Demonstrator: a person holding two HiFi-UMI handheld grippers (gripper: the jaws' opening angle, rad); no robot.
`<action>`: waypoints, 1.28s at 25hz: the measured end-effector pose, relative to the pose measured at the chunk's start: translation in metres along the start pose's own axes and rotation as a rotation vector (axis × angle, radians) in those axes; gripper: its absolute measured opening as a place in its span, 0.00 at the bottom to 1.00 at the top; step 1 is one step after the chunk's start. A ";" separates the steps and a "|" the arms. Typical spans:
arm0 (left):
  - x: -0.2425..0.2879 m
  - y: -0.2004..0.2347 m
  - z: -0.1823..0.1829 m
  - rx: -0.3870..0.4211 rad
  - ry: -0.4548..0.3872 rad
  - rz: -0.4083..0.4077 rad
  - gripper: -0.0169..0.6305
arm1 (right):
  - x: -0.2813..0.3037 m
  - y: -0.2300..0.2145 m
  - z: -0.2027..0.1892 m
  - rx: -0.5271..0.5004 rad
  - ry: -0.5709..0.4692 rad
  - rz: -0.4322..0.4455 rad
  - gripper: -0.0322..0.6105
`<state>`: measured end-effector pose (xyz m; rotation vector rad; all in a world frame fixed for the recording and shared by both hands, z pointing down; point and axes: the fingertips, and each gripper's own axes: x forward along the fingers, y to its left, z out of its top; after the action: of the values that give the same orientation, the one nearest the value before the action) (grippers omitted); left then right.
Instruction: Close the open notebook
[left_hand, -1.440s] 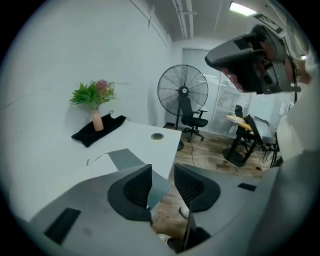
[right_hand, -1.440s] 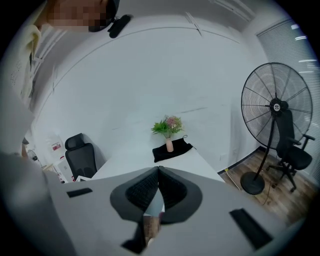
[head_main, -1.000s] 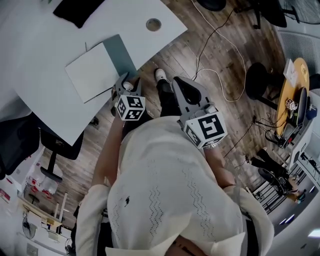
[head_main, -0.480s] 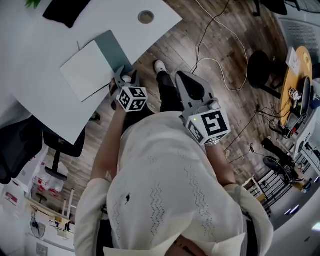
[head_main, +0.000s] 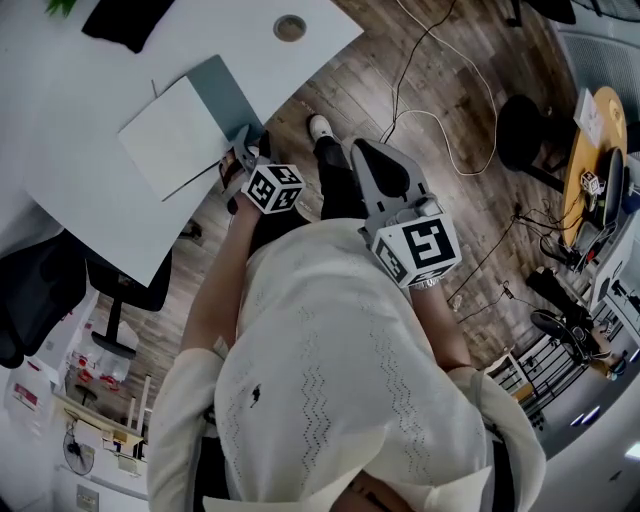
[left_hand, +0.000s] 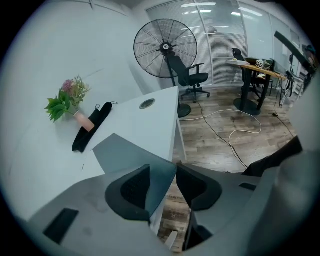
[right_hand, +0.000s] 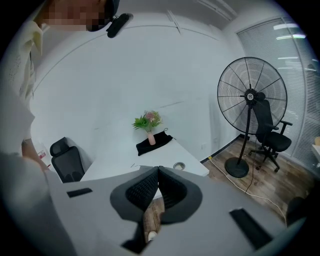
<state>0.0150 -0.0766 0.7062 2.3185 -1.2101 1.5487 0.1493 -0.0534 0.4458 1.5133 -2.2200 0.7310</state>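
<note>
First onlooker: Since a second ago the left gripper (left_hand: 163, 171) has come down onto the near corner of the notebook (head_main: 172, 135) and rolled slightly. Its jaws have just been closing, with the corner of the teal cover (left_hand: 125, 152) between them.

Second onlooker: Clamped?

First onlooker: Not yet. The jaws stand apart. The cover passes between the pads, and by my reading neither pad presses on it. On the right gripper (right_hand: 158, 176) the jaws are together with nothing between them. It is held off the desk (head_main: 95, 205), over the wooden floor (head_main: 340, 95).

Second onlooker: Where is the notebook?

First onlooker: It lies open on the desk, near the edge. One half is a white page and the other is the teal cover. The corner in the left gripper's jaws is the one nearest the desk's edge.

Second onlooker: What is the procedure for this step?

First onlooker: As I judge it:
1. Finish closing on the teal corner only. Do not catch the desk's edge.
2. Grip close to the free corner, so the cover hinges at the spine and does not bend.
3. Swing the cover up and over the white page in an arc about the spine. Do not pull towards the desk's edge, since the notebook could slide off.
4. Release only once the cover lies flat.

The black pouch (left_hand: 92, 127) and the plant (left_hand: 65, 102) are well apart from the notebook and need no allowance.
</note>
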 end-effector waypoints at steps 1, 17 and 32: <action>0.000 0.000 0.000 -0.005 0.003 -0.005 0.29 | 0.000 0.001 0.000 -0.001 -0.001 0.002 0.05; -0.010 -0.001 0.005 -0.197 -0.045 -0.171 0.07 | -0.001 0.012 0.005 -0.023 -0.022 0.021 0.05; -0.027 0.010 0.016 -0.427 -0.116 -0.218 0.05 | -0.003 0.021 0.009 -0.057 -0.037 0.046 0.05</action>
<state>0.0162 -0.0761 0.6736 2.1867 -1.1315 0.9849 0.1308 -0.0503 0.4326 1.4653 -2.2897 0.6522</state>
